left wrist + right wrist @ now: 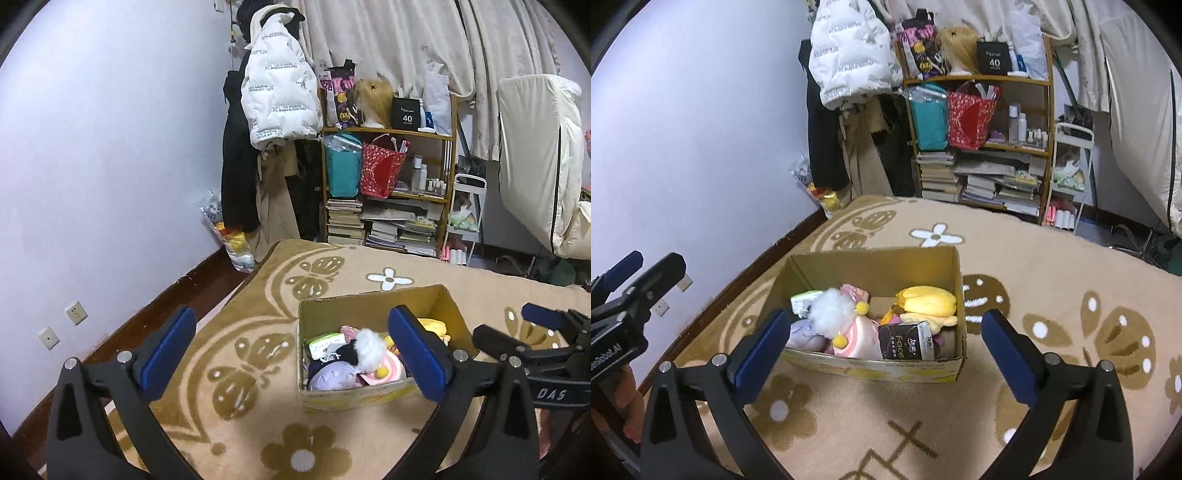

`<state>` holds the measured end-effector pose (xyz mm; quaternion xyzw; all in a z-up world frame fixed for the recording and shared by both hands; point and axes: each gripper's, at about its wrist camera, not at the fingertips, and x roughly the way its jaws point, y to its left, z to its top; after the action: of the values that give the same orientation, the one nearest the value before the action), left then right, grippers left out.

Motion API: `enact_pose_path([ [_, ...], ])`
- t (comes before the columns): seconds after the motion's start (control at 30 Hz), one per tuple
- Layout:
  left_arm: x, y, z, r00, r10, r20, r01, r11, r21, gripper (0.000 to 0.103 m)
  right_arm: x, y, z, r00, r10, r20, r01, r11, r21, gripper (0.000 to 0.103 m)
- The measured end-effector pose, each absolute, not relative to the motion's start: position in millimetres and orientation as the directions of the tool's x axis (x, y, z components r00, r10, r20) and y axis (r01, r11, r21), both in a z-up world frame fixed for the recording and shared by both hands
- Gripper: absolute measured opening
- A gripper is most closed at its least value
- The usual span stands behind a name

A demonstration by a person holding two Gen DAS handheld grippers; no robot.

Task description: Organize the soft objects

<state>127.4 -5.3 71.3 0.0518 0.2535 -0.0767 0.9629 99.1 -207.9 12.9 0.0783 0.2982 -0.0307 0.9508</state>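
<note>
Beyond both empty, wide-open tongs sits the toy-filled cardboard box.

Soft toys lie in the box on the rug, shelf behind.

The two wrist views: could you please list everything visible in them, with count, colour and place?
cardboard box: one, brown, on the blanket
plush toys: several, yellow, pink, purple, white, inside the box
tissue pack: one, dark, in the box's near right corner
blanket: one, beige with brown butterflies
shelf: one, wooden, against the far wall, books at the bottom
puffer jacket: one, white, hanging left of the shelf
left gripper: open, empty
right gripper: open, empty
</note>
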Motion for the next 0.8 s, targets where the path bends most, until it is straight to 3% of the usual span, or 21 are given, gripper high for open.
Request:
enact_pose_path([
  [0.47,60.6,18.2,88.8,0.875,-0.123,-0.469,0.167,0.984,0.054,0.103,22.9,-188.4,40.0,0.873,-0.019,-0.487,0.070,0.994,0.087,0.103],
  [0.8,9.6,33.7,73.4,0.892,-0.129,-0.434,0.167,0.985,0.050,0.103,-21.5,-181.1,37.3,0.911,-0.013,-0.413,0.064,0.992,0.110,0.103],
])
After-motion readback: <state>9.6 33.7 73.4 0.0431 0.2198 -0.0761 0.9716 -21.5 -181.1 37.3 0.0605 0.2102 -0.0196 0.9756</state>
